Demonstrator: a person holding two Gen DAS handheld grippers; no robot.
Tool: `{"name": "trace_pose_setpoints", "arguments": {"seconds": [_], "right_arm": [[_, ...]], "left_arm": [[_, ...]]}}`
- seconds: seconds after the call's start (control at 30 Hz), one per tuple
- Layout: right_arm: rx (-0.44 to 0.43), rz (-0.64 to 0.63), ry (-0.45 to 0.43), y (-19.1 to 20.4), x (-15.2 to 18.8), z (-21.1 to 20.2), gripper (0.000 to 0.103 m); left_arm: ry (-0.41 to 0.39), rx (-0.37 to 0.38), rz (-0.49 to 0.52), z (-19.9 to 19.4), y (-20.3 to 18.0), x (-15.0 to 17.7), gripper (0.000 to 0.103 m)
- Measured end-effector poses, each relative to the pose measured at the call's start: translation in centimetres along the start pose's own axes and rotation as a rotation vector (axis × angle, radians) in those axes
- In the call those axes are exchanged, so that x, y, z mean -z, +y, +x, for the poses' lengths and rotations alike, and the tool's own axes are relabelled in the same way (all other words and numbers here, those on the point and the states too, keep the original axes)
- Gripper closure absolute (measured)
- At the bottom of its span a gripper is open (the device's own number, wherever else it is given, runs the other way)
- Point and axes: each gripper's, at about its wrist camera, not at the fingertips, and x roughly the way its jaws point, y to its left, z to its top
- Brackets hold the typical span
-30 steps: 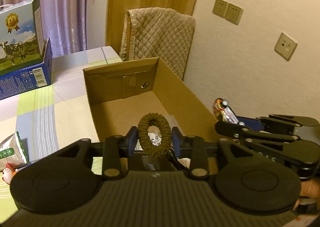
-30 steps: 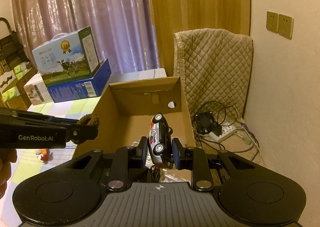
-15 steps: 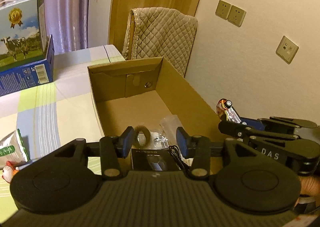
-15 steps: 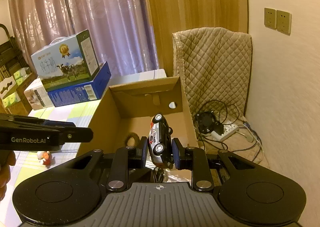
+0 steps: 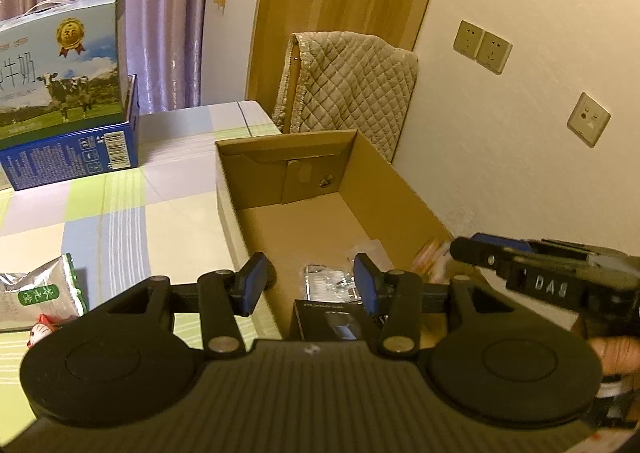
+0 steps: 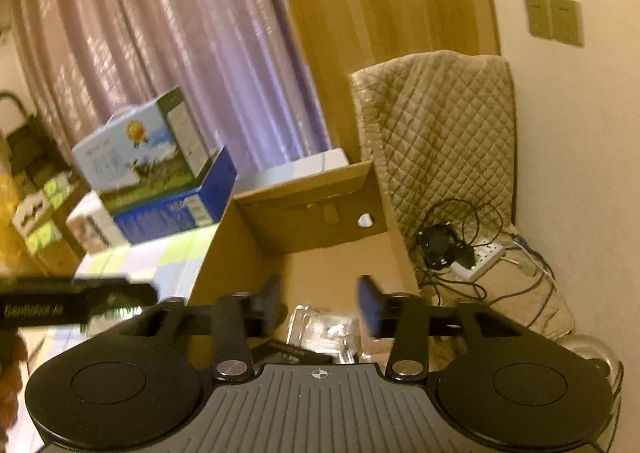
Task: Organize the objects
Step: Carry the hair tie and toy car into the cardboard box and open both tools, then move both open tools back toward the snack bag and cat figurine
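Both loads have left the jaws: left gripper (image 5: 307, 280) stands apart, empty; right gripper (image 6: 320, 303) is opening, empty. Risk, in my judgement: grippers collide over the box (image 5: 404, 193), being near.

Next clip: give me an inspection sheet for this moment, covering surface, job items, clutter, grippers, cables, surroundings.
Surface: checked tablecloth, mostly bare.
Job's things: open cardboard box at the table edge; inside, a clear plastic packet and a black box.
Clutter: milk carton stacked on a blue box; foil snack bag.
Grippers: left gripper open, nothing between its fingers; right gripper opening, nothing between its fingers.
Cables: power strip and tangled leads on the floor.
Surroundings: curtain, quilted cover, wall sockets.
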Motion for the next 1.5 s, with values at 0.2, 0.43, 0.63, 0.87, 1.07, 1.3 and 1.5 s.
{"name": "trace_pose_setpoints", "arguments": {"seconds": [0.2,0.43,0.63,0.87,1.07,1.3,1.5], "right_arm": [[0.017,0.035,-0.004,-1.2,0.0,-0.7,0.053],[0.033,0.03,0.001,-0.4,0.9,-1.7,0.052],[0.032,0.017,0.027,0.9,1.7,-2.5,0.051],[0.033,-0.001,0.024,2.7,2.7,-4.1,0.039],[0.038,-0.01,0.017,4.4,3.7,-5.1,0.03],[0.029,-0.027,0.029,6.9,4.2,-6.2,0.026],[-0.03,-0.062,0.044,10.5,5.1,-6.9,0.026]], "left_arm": [[0.006,-0.015,-0.015,-0.3,1.0,0.9,0.059],[0.007,-0.029,-0.021,-1.1,1.6,1.9,0.054],[-0.002,-0.048,-0.02,-2.5,1.7,2.6,0.046],[-0.011,-0.066,-0.017,-4.6,2.1,4.0,0.031],[-0.011,-0.084,-0.036,-6.6,3.0,5.4,0.021],[-0.03,-0.138,-0.058,-9.5,4.7,6.5,0.01],[-0.04,-0.183,-0.083,-12.2,6.6,7.6,0.004]]}}
